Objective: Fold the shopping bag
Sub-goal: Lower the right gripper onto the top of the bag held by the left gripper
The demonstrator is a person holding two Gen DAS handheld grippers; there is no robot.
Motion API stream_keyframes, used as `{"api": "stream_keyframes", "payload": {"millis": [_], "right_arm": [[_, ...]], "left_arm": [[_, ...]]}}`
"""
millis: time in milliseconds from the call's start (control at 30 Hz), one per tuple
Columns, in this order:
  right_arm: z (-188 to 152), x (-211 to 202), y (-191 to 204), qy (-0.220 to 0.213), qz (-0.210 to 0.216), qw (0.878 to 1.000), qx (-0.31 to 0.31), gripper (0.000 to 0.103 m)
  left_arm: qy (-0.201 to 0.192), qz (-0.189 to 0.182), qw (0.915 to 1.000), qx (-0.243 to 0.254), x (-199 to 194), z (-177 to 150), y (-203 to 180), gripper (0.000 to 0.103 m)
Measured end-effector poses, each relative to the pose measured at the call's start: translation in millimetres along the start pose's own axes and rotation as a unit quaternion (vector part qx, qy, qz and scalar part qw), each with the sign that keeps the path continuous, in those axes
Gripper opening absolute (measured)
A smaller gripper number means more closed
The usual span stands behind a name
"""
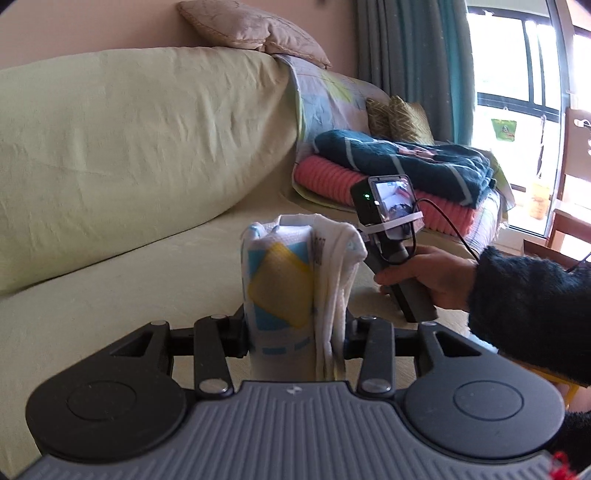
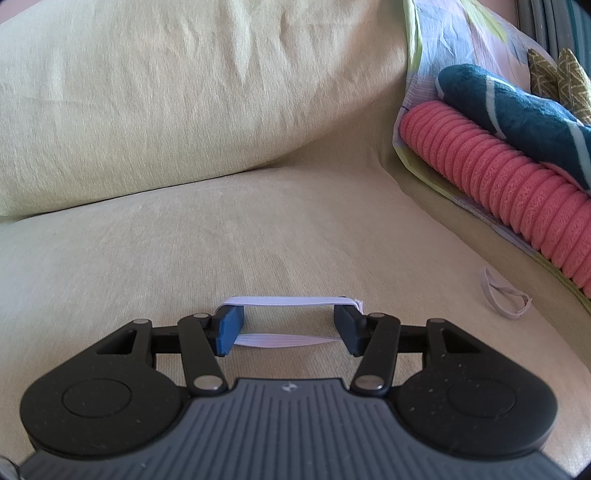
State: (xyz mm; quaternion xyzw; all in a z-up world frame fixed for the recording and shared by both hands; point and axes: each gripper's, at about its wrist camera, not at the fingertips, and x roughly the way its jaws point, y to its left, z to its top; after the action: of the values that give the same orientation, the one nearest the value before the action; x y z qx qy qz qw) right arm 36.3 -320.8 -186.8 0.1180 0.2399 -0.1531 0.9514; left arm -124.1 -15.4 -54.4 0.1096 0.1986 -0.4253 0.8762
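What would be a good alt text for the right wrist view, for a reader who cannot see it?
The right tongs hold a white elastic band stretched around the outside of their two fingers, above a pale green sofa seat. A second loose band lies on the seat to the right, near a folded pink ribbed blanket under a dark teal one.

A pale green sofa (image 1: pixel 110 155) fills most of the room, its seat cushion (image 2: pixel 258 240) wrinkled and bare. On top of the backrest sits a beige pillow (image 1: pixel 251 26). At the far end a coral ribbed blanket (image 2: pixel 498 184) lies folded with a dark teal striped blanket (image 1: pixel 406 158) stacked on it, two olive patterned cushions (image 1: pixel 402 118) behind. A loose elastic loop (image 2: pixel 504 293) lies on the seat near the blankets. Teal curtains (image 1: pixel 413 55) hang beside a bright window (image 1: pixel 517 55).
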Motion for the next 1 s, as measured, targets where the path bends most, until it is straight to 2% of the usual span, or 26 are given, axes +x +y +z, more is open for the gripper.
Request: {"api": "stream_keyframes", "payload": {"millis": [200, 233, 300, 400, 433, 533, 667, 767, 867, 1000], "right_arm": [[-0.7, -14.3, -8.7, 0.001, 0.014, 1.000, -0.023, 0.050], [-1.6, -20.5, -12.0, -0.003, 0.027, 0.999, -0.022, 0.050], [-4.6, -47.6, -24.2, -0.020, 0.098, 0.995, -0.013, 0.049], [-0.9, -79.7, -33.3, -0.039, 0.178, 0.983, -0.002, 0.049], [4.6, -92.3, -34.1, -0.033, 0.203, 0.979, -0.006, 0.050], [24.3, -127.9, -30.8, -0.012, 0.278, 0.959, -0.044, 0.050], [54.4, -169.7, -16.2, 0.020, 0.368, 0.920, -0.136, 0.050], [67.9, -188.2, 0.2, 0.023, 0.395, 0.895, -0.207, 0.050], [81.5, -194.4, 32.8, 0.065, 0.409, 0.864, -0.286, 0.050], [89.9, -193.6, 59.4, 0.107, 0.433, 0.847, -0.289, 0.050]], "left_arm": [[-0.004, 0.023, 0.9997, 0.002, 7.1, 8.4, 2.1, 0.048], [-0.004, 0.024, 0.9997, 0.003, 7.7, 8.9, 1.4, 0.048], [-0.003, 0.029, 0.9995, 0.014, 11.2, 11.6, 2.0, 0.048], [0.000, 0.032, 0.9987, 0.038, 16.8, 13.4, -2.8, 0.048], [0.001, 0.033, 0.9983, 0.047, 18.7, 13.9, -5.0, 0.048], [0.002, 0.030, 0.9968, 0.074, 22.0, 13.2, -14.1, 0.048], [0.002, 0.028, 0.9950, 0.096, 24.2, 10.4, -22.4, 0.048], [0.003, 0.024, 0.9935, 0.111, 24.7, 7.4, -25.4, 0.048], [0.007, 0.025, 0.9922, 0.122, 26.2, 4.1, -25.9, 0.048], [0.001, 0.025, 0.9912, 0.130, 26.2, 2.0, -27.0, 0.049]]}}
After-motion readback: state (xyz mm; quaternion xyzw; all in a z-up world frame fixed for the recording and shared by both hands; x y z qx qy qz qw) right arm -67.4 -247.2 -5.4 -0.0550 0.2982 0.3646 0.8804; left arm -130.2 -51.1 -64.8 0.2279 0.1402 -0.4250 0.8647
